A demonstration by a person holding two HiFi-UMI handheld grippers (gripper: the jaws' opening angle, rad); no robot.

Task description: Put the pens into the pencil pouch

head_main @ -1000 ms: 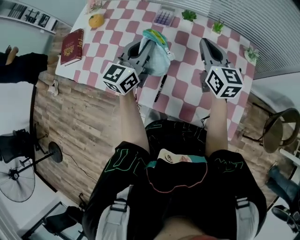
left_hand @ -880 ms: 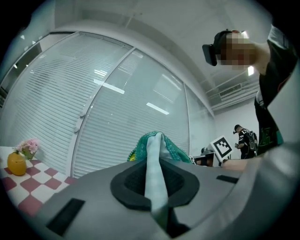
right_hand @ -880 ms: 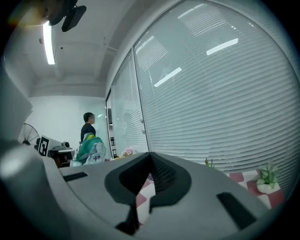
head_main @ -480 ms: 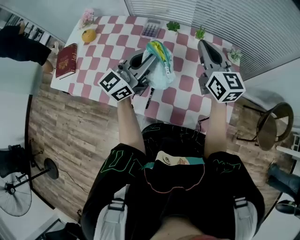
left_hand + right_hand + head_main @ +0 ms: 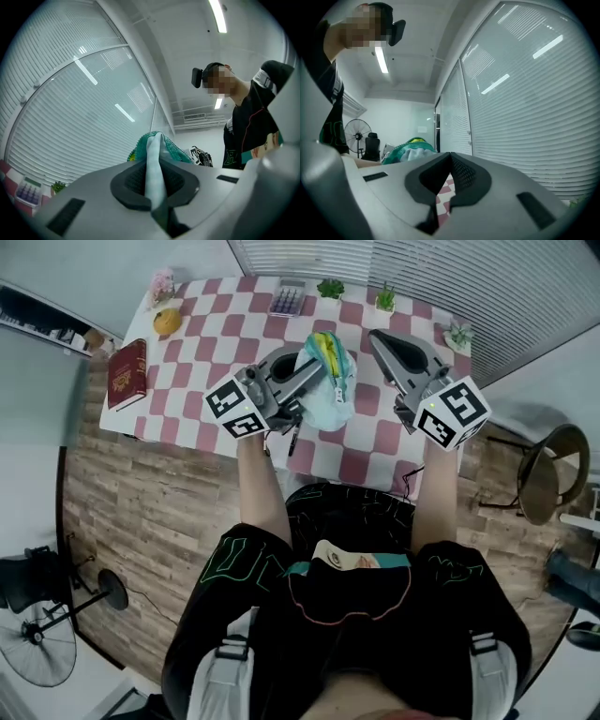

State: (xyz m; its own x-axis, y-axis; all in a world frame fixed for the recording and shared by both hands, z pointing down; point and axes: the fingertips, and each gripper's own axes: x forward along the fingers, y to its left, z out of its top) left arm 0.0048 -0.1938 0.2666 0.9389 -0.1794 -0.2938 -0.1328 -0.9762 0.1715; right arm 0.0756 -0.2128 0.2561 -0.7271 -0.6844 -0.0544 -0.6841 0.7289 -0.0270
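Pinching a fold of pale cloth, the left claw is shut tight on the pouch, which is held up off the checked table just above the middle of the head view. The right claw is closed with nothing between its jaws; only the table's checks show far beyond them. It is held to the right of the pouch, apart from it. One dark pen is seen on the table, just below the pouch and beside the left claw.

For the step to go well, the pouch is best kept steady with its mouth turned up, not left hanging from one edge. The right claw would need to be opened, lowered to the pen and closed near its middle, and the pen fed in end first.

Whether the zip is open cannot be told. The pen's upper end is covered by the left claw, and the inside of the pouch is not shown. No other pen can be made out.
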